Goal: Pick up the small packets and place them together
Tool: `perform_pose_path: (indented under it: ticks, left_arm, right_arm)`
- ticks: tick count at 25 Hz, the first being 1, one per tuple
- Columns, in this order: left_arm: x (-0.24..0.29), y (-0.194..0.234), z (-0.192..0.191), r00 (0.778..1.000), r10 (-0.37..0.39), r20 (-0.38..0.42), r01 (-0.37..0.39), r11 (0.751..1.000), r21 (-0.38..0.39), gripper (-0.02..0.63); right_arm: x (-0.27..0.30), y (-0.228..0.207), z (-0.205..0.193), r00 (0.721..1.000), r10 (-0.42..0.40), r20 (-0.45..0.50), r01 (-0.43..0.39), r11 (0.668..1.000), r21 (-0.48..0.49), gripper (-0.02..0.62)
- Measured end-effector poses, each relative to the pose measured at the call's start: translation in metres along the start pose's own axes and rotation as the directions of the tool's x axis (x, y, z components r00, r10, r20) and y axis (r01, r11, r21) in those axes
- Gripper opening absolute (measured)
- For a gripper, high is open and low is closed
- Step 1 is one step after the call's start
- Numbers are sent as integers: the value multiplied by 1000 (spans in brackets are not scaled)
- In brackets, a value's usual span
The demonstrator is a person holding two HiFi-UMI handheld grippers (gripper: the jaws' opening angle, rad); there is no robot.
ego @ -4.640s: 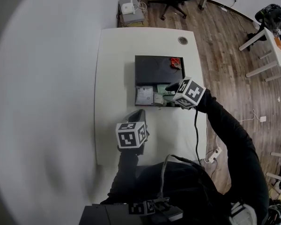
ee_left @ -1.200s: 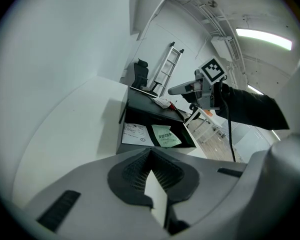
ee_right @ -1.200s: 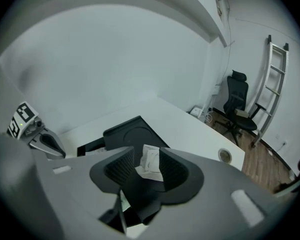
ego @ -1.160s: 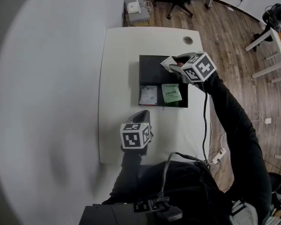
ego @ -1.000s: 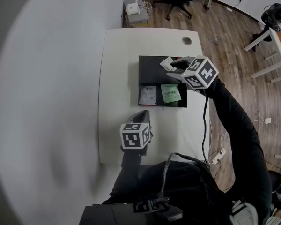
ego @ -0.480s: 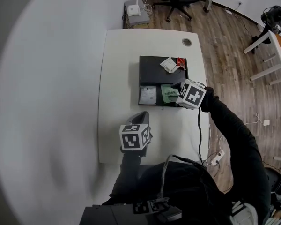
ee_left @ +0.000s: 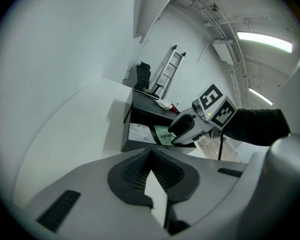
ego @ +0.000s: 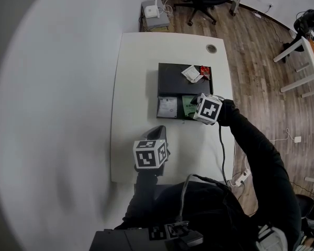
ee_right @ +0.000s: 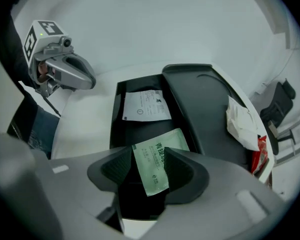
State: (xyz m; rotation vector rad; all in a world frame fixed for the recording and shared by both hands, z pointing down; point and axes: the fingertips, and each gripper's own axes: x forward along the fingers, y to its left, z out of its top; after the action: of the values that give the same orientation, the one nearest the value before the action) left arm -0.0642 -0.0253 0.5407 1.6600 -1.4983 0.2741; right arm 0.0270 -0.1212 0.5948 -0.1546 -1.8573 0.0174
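Green packet (ee_right: 162, 144) lies flat in the tray's (ee_right: 190, 84) lower bay beside the white packet (ee_right: 146, 105); looks light, thin, floppy, probably slick, so pinch across one edge. Right tongs (ee_right: 149, 176) have just been opening, spread astride it, not gripping; left tongs (ee_left: 151, 176) pressed together, empty

A flat green packet (ee_right: 155, 166) and a flat white packet (ee_right: 146, 105) lie side by side in the black tray's (ego: 172, 80) lower section. A crumpled white packet (ee_right: 241, 124) touches a red packet (ee_right: 258, 156) on its raised part.
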Motion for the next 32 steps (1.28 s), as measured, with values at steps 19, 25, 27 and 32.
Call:
perform_pose_path:
  ticks: [19,25,27,32]
  left_arm:
    - [7,2,0,1000,1,-11,-2,1000,-14,0]
    - [11,-1,1,1000,-9,-9,9,1000,-13,0]
    - [12,-2,1,1000,-10,-10,10,1000,-13,0]
    - [10,-1,0,1000,-9,-7,9,1000,-13,0]
  right_arm:
    - [27,0,-12,986,-40,-164,15,989,-150,170]
    - [29,2,-12,986,-24,-167,5,993,-115,129]
    - [28,2,-11,986,-19,-165,2,995,-100,109]
    - [28,4,-11,987,-16,-159,4,997,-74,66]
